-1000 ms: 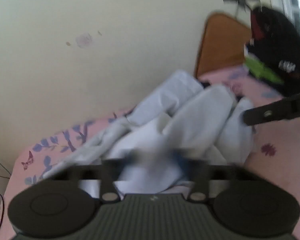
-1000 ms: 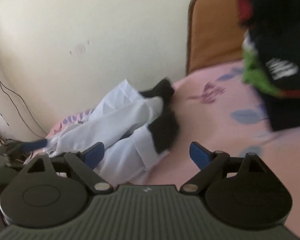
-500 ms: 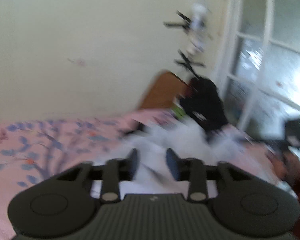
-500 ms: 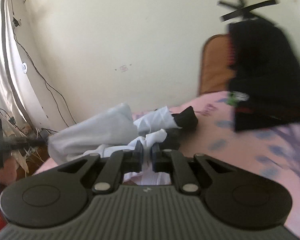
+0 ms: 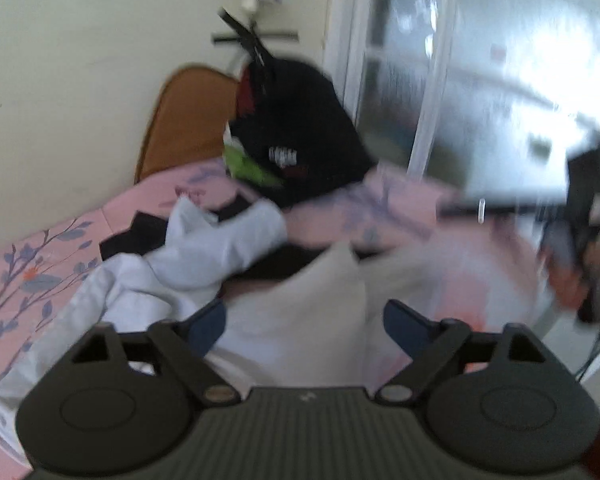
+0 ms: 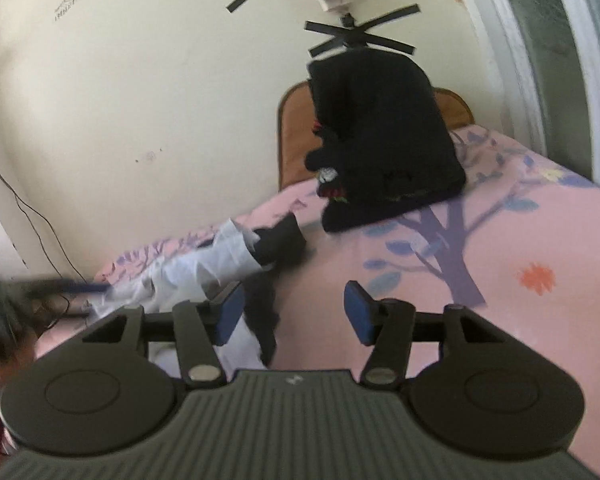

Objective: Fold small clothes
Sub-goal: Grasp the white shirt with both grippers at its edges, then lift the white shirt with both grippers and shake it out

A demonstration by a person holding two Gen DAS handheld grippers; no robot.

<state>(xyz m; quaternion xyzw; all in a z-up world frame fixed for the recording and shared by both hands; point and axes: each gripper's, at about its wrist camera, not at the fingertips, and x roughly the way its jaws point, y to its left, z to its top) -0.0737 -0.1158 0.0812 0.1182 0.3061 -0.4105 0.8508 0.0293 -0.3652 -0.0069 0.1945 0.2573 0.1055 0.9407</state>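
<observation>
A white garment with black trim lies crumpled on the pink floral bed sheet. My left gripper is open just above the garment's near white fold, holding nothing. In the right wrist view the same garment stretches left, with its black cuff toward the bed's middle. My right gripper is open over the garment's black edge and the pink sheet, empty.
A black pile of clothes sits against the brown headboard at the back of the bed; it also shows in the left wrist view. A cream wall lies behind, a window at right, cables at left.
Both grippers have opened: the right was shut half a second ago, the left nearly shut. Both cameras have swung, and the garment has dropped back onto the bed.
</observation>
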